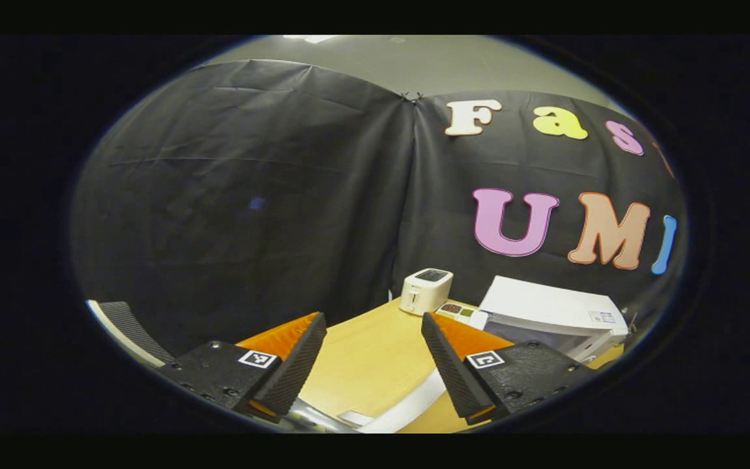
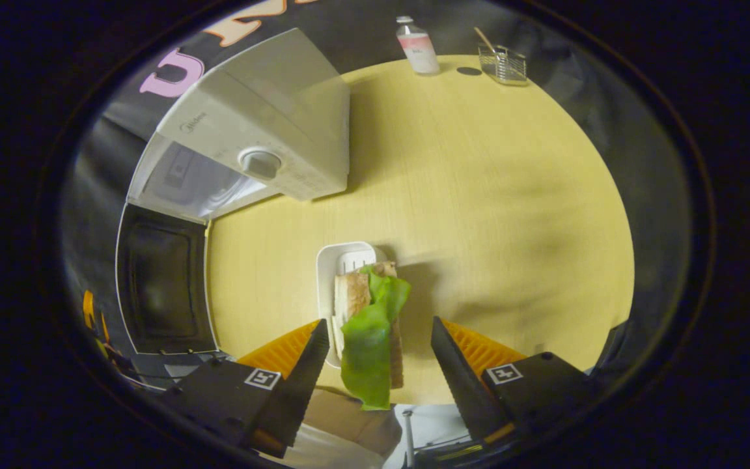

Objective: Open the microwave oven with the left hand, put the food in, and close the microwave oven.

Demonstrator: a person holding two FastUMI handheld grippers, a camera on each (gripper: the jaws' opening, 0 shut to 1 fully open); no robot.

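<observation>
Partly, lettuce (image 2: 372,339) hides the sandwich (image 2: 353,296) (tray (image 2: 342,255) edge-cut).

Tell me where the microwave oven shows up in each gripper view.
Left gripper view: microwave oven at lower right, past the toaster.
Right gripper view: microwave oven at upper left, door swung open.
Shared landmark: the wooden table.

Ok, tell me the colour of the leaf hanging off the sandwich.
Bright green. The lettuce leaf drapes over the sandwich, seen best in the right gripper view.
</observation>
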